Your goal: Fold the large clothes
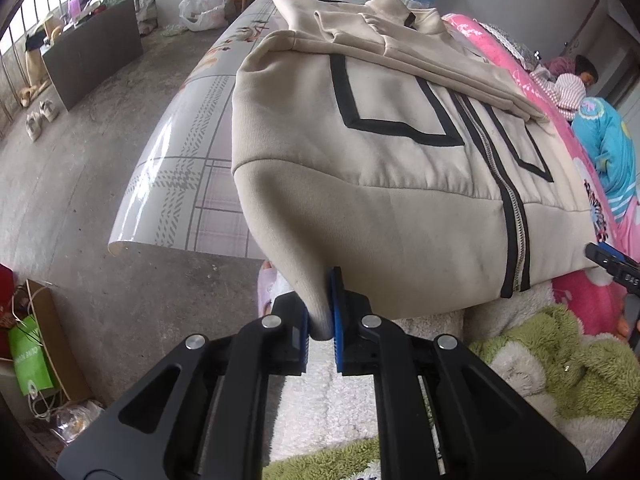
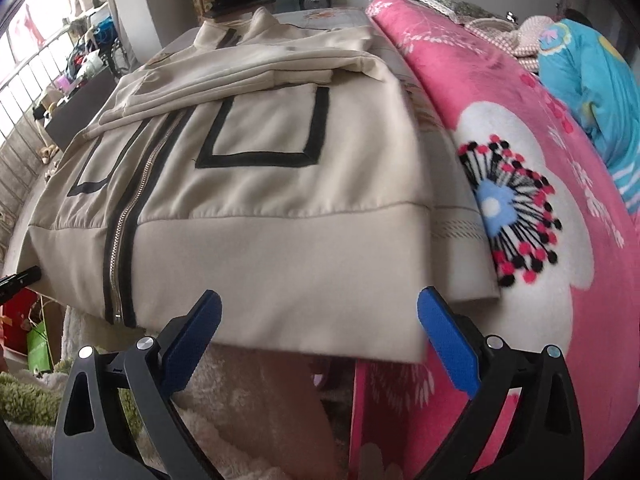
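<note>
Though its far edge blurs, jacket hem pinched in left hand-held gripper, right hand-held gripper agape

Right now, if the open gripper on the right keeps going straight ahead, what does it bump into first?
Probably the bottom hem of the beige jacket. The right gripper points at that edge with its jaws wide apart, nothing between. How near it is, I can't tell.
</note>
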The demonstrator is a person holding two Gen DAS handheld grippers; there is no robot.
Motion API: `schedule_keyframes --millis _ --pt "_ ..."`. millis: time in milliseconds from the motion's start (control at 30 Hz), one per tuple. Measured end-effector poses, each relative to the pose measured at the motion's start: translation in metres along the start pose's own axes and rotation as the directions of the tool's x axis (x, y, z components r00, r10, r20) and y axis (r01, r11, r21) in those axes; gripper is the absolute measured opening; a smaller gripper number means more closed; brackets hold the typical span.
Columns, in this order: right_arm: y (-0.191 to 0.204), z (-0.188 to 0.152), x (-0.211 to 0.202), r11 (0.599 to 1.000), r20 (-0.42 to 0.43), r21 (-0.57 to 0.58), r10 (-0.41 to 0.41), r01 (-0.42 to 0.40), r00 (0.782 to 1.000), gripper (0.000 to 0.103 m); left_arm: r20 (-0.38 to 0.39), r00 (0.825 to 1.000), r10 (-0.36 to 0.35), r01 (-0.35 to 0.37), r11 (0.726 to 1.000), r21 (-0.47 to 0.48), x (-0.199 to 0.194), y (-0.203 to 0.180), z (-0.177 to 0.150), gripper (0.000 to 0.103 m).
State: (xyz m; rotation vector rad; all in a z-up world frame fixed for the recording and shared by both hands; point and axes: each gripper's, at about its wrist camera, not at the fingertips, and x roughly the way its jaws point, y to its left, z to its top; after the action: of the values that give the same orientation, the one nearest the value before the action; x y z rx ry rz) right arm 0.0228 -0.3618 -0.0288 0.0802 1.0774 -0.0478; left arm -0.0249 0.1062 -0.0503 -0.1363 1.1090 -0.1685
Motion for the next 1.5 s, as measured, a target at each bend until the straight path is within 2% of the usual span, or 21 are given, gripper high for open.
schedule_keyframes --millis 200,367,467,567,633,667,733,800,1000,1167,1233,1333,1500 --pt "-0.036 -0.019 0.003 0.989 -0.051 0.149 0.028 -0.020 0.998 0.082 -0.001 1.000 0.021 -0.021 1.000 0.021 0.000 -0.002 0.000 0.008" --pt "-0.046 -0.013 0.008 0.976 -0.023 0.201 0.087 -0.080 0.996 0.075 0.011 1.000 0.022 -0.022 1.000 -0.005 -0.001 -0.002 -0.001 0.008" --pt "-0.050 -0.007 0.015 0.976 -0.022 0.202 0.090 -0.084 0.996 0.068 0.026 0.999 0.021 -0.021 1.000 -0.005 -0.004 -0.002 -0.002 0.008" --pt "-0.058 -0.006 0.022 0.962 -0.049 0.242 0.139 -0.123 0.989 0.051 0.042 0.999 0.020 -0.020 1.000 0.005 -0.009 -0.003 -0.003 0.008" --pt "-0.058 -0.008 0.023 0.953 -0.056 0.256 0.180 -0.160 0.982 0.036 0.061 0.998 0.017 -0.019 1.000 0.020 -0.015 -0.005 -0.004 0.007" --pt "-0.055 -0.008 0.022 0.956 -0.061 0.246 0.182 -0.162 0.981 0.032 0.074 0.997 0.012 -0.014 1.000 0.024 -0.020 -0.006 -0.004 0.007" --pt "-0.048 -0.009 0.015 0.966 -0.063 0.215 0.157 -0.140 0.986 0.018 0.097 0.995 -0.011 0.009 1.000 0.022 -0.028 -0.007 -0.005 0.005" --pt "-0.046 -0.009 0.007 0.969 -0.060 0.208 0.150 -0.134 0.987 0.010 0.115 0.992 -0.043 0.040 0.999 0.022 -0.036 -0.008 -0.004 0.005" --pt "-0.038 0.005 -0.026 0.972 -0.012 0.179 0.155 -0.150 0.988 0.007 0.153 0.973 -0.172 0.174 0.985 -0.002 -0.055 -0.005 0.009 0.005" --pt "-0.041 0.038 -0.051 0.958 0.093 0.186 0.204 -0.218 0.975 0.006 0.213 0.935 -0.284 0.302 0.952 -0.058 -0.066 0.009 0.032 0.005" --pt "-0.043 0.054 -0.055 0.957 0.132 0.183 0.205 -0.227 0.970 0.006 0.238 0.927 -0.291 0.319 0.944 -0.087 -0.067 0.016 0.047 0.005" --pt "-0.046 0.080 -0.052 0.949 0.185 0.193 0.213 -0.248 0.959 0.006 0.256 0.928 -0.272 0.314 0.939 -0.139 -0.063 0.027 0.074 0.005" --pt "-0.051 0.125 -0.034 0.929 0.254 0.219 0.240 -0.297 0.937 0.006 0.251 0.919 -0.305 0.362 0.904 -0.226 -0.040 0.043 0.125 0.005"
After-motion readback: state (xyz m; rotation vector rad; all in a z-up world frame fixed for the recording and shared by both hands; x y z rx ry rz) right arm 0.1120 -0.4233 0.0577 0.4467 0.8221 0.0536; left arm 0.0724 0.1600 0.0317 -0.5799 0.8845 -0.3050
